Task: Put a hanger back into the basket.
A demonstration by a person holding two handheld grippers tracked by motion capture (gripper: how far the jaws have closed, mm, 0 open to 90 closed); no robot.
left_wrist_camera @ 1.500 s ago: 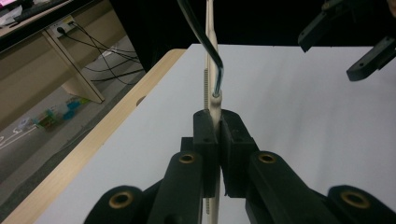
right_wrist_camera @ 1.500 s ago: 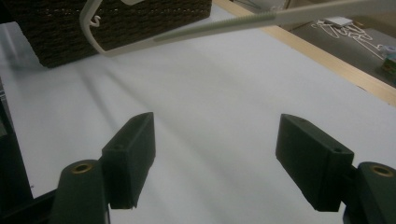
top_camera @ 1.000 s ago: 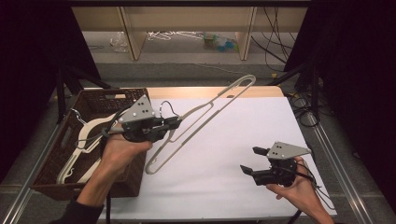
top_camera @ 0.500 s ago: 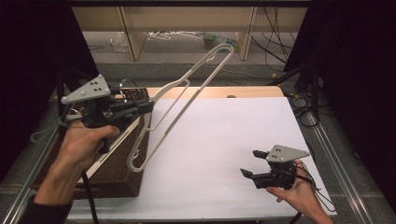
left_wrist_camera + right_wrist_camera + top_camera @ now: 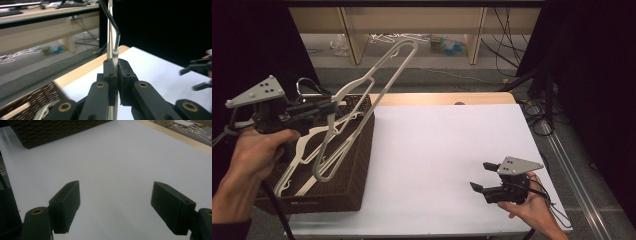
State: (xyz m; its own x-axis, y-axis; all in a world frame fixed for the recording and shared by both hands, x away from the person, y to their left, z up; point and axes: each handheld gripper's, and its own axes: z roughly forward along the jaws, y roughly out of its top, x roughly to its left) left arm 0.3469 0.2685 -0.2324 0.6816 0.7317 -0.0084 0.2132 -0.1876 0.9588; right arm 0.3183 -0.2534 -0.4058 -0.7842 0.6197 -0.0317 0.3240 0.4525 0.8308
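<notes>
Between my left fingers (image 5: 115, 75) I am pinching the white plastic hanger (image 5: 377, 85) at its neck, just below the metal hook (image 5: 113, 27), holding it tilted above the wicker basket (image 5: 357, 165) of other hangers. Over the white table (image 5: 452, 150) my right fingers (image 5: 122, 210) are hovering spread and empty, ready to assist.

The high view is looking forward and down on my white table sheet (image 5: 437, 150) from above. My left gripper's camera is staring closely along its jaws across that sheet (image 5: 155, 67); my right one is skimming low toward the wicker basket (image 5: 50, 131), also seen from above (image 5: 357, 165).
</notes>
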